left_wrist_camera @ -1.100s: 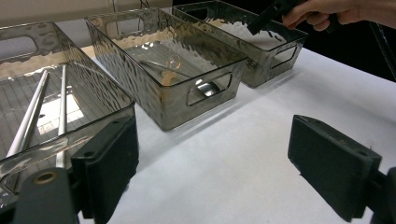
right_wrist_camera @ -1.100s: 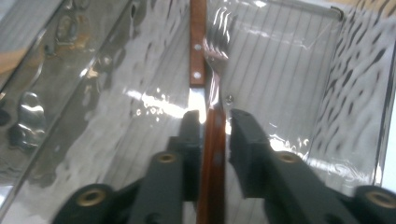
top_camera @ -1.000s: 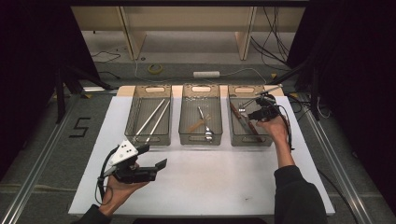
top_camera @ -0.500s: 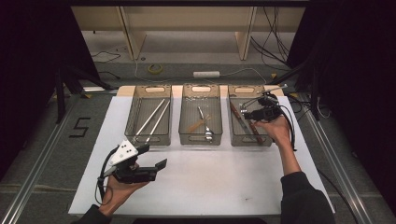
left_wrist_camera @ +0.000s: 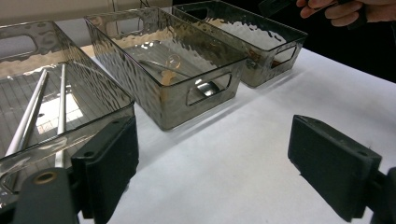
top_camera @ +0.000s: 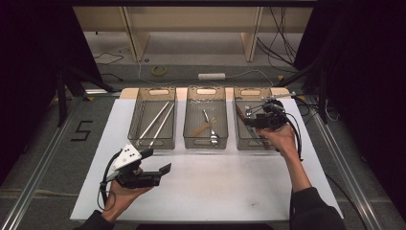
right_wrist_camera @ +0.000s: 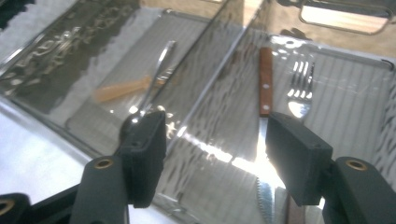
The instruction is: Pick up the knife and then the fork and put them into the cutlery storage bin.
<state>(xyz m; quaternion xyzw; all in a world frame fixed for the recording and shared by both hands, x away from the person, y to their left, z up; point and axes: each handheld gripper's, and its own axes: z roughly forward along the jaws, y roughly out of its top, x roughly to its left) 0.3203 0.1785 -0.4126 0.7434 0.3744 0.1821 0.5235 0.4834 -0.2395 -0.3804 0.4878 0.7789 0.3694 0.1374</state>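
Right tool jaws wide apart, empty, above a bin holding knife and fork, left tool gaping empty over white desk

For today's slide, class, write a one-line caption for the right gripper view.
Open right gripper poised over a clear bin holding a wooden-handled knife and a fork.

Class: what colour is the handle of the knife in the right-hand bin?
Reddish-brown wood, clearest in the right gripper view: knife handle.
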